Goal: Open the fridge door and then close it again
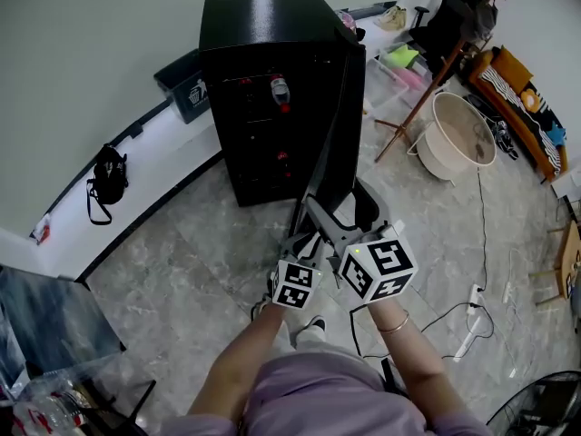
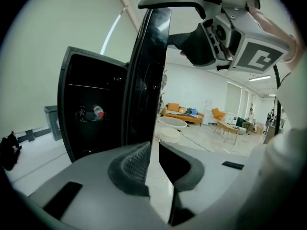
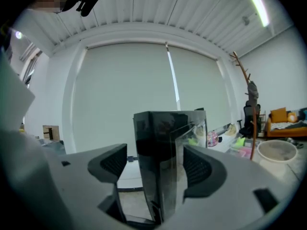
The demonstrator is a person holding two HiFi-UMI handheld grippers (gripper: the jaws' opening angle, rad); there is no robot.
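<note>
Two claws at the free edge of the open fridge door [image 1: 331, 134]. Right claw [image 3: 156, 159]: spread wide, released, astride that edge. Left claw [image 2: 152, 159]: all but clenched, empty, only a sliver of floor [image 1: 227, 262] between its pads [image 2: 134, 164], just beside the door. Fridge [image 1: 263, 25] on the floor against the wall [image 1: 91, 44]. White litter pictogram on the bin [image 1: 186, 84] beside it.

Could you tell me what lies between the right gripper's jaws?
The edge of the fridge door stands between the right gripper's wide-open jaws, unclamped, as the right gripper view shows.
</note>
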